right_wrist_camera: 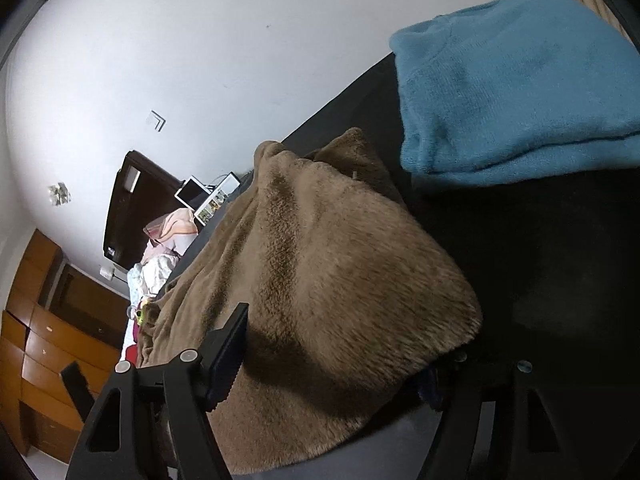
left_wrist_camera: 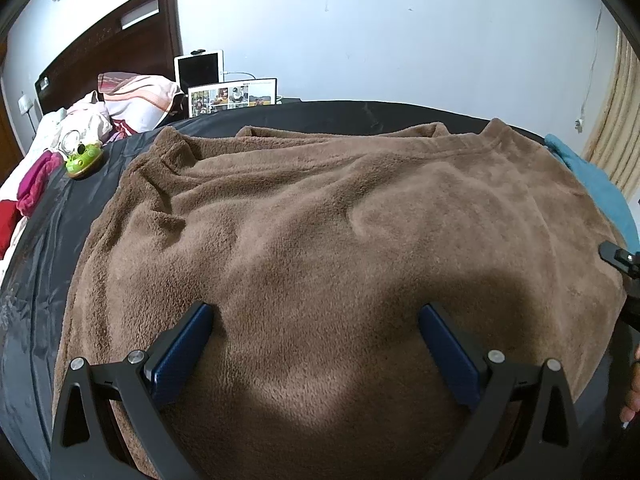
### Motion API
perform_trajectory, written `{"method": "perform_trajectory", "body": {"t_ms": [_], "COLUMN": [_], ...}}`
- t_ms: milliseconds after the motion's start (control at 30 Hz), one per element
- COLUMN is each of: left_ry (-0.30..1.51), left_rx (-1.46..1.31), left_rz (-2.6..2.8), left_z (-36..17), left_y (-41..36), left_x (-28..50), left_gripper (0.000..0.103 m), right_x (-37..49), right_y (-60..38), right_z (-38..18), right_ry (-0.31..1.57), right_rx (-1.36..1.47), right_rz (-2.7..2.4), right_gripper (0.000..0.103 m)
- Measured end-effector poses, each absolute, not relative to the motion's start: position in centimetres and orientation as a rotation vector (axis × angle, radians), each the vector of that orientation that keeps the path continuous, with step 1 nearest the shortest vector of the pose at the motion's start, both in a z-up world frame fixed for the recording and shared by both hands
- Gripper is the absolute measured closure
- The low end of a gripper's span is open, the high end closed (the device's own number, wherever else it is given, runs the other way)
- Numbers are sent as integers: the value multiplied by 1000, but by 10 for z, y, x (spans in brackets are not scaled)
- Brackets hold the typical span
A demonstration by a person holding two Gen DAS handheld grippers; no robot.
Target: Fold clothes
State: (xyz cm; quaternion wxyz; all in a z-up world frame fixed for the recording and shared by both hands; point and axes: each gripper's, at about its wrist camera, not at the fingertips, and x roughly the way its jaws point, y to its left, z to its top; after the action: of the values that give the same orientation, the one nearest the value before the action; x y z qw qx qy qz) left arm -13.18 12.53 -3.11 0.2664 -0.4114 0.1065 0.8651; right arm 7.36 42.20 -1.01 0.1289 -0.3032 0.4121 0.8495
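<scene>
The brown fleece garment point(left_wrist_camera: 340, 240) lay spread over a black sheet point(left_wrist_camera: 44, 280) on the bed, filling the space ahead of both grippers. The left gripper point(left_wrist_camera: 316, 316) stood over its near part with the jaws wide apart; the blue pads point(left_wrist_camera: 180, 356) hovered at either side of the fleece with nothing pinched between them, and their shadow fell on the pile just ahead. Beyond the jaws the garment's ribbed edge point(left_wrist_camera: 492, 148) ran along the far side, near the wall.

The right gripper point(right_wrist_camera: 336, 344) had its jaws apart as well. A folded corner of the brown fleece sat between them, draped over the lower-right finger so that this finger was mostly hidden; the left finger point(right_wrist_camera: 230, 344) stood clear beside the cloth, not pressing it. Whether the hidden finger touched the fleece could not be told.

Ahead and to the right of the right jaws, well apart from the brown garment, a folded blue fleece piece point(right_wrist_camera: 520, 88) rested on the same black sheet. Far off to the left of the left jaws sat a green toy point(left_wrist_camera: 84, 160), with pillows point(left_wrist_camera: 140, 96) and a dark wooden headboard point(left_wrist_camera: 108, 52) behind it. A tablet point(left_wrist_camera: 198, 66) leaned against the wall there.
</scene>
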Motion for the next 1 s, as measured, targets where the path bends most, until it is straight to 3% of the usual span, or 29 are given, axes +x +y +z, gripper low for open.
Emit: {"method": "perform_trajectory", "body": {"t_ms": [267,333,367,467,1000], "left_ry": [273,266,262,248,-104], "left_rx": [-1129,-1141,-1146,-1159,-1177], "left_rz": [2308,2293,2286,2267,2229], "left_z": [-29,-27,-26,-25,2], "left_y": [122,121,120,117,25], "left_x": [-135,-136,-137,-140,-163], "left_gripper": [0,0,0,0,0], "right_x": [50,48,47,48,-10], "right_y": [424,421,419,413,313], "right_z": [-18,-18,-17,-5,118], "right_ry": [1289,1278,1254,1201,658], "right_rx": [-885,-888,-886,-860,-739], "right_rz": [2511,2524,2533,2574,2884], "right_gripper": [30,39,53,61,65]}}
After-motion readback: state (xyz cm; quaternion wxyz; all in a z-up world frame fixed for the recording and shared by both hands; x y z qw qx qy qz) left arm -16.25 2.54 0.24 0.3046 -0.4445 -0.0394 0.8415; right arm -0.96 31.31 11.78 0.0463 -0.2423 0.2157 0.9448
